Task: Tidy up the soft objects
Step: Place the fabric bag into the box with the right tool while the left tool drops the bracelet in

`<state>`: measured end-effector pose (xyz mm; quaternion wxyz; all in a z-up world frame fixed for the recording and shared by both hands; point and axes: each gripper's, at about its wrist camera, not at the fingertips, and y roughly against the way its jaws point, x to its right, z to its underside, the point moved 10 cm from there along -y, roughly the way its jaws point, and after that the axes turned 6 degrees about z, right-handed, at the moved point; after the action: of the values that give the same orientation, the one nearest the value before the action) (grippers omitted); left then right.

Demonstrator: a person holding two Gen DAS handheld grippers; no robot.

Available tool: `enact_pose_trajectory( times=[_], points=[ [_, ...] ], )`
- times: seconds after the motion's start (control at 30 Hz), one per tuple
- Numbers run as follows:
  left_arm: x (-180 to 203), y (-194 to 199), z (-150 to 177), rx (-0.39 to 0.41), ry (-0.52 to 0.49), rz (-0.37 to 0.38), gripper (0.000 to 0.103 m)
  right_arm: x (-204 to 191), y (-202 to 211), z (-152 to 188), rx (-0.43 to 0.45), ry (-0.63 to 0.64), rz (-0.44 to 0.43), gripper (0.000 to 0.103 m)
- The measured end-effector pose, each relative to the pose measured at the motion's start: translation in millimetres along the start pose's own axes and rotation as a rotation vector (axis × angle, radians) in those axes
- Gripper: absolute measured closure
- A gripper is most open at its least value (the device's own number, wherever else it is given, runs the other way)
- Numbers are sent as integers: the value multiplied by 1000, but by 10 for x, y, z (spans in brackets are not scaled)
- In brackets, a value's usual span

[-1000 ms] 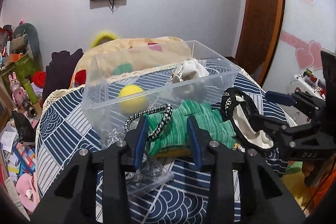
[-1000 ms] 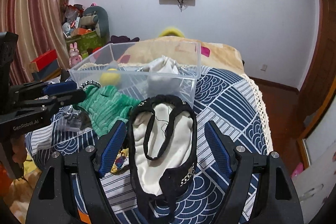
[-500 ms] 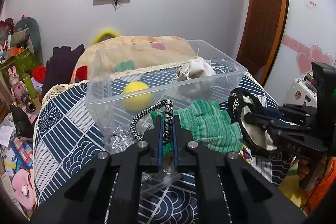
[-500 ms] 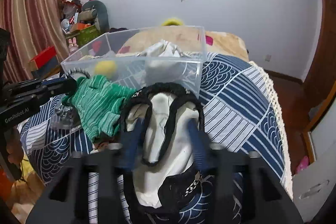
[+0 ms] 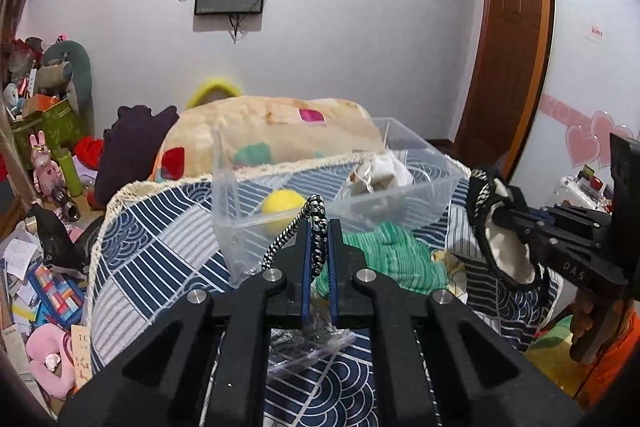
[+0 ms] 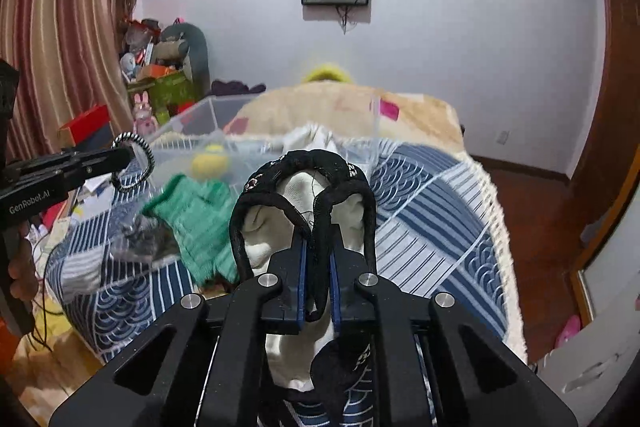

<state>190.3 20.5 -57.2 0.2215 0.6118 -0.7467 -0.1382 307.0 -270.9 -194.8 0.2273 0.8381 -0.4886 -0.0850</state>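
Blue wavy bedspread [image 5: 160, 227], clear box [image 5: 420, 187] with yellow ball [image 5: 280, 205] on it, left gripper [image 5: 318, 227] squeezing black-and-white rope loop [image 5: 316, 211] lifted up, right gripper [image 6: 318, 251] squeezing black-edged cream cloth [image 6: 304, 195], green glove [image 6: 196, 215] beside box.

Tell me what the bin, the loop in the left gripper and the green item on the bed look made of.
Bin: clear rigid plastic, glossy; contents show through.
Loop in the left gripper: probably braided fabric cord, black-and-white weave.
Green item: knitted fabric, ribbed and matte.
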Motion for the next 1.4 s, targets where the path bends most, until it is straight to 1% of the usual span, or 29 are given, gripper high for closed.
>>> enact_pose_trajectory(
  times=[0.2, 0.4, 0.57, 0.7, 0.83, 0.97, 1.07, 1.2, 1.4],
  points=[
    [-64, 82, -197, 41, -11, -23, 97, 72, 119, -303, 72, -9, 11, 95],
    [-129, 64, -416, 76, -32, -45, 97, 18, 68, -630, 119, -7, 13, 95],
    [-189, -38, -532, 78, -40, -54, 97, -61, -7, -898, 156, 4, 18, 95],
    [-256, -144, -589, 68, -29, -55, 97, -140, -103, -1053, 163, 25, 21, 95],
    [-317, -312, -586, 34, -15, -49, 97, -281, -245, -1125, 151, 60, 21, 95],
    [-381, -501, -548, -4, -16, -61, 97, -427, -411, -1110, 128, 98, 17, 95],
    [-429, -639, -465, -50, 8, -44, 97, -509, -548, -1076, 107, 121, 23, 95],
    [-466, -788, -363, -95, 12, -44, 97, -572, -743, -1014, 60, 151, 21, 95],
    [-486, -944, -211, -158, 51, -21, 97, -623, -1021, -830, -49, 185, -5, 94]
  ],
)
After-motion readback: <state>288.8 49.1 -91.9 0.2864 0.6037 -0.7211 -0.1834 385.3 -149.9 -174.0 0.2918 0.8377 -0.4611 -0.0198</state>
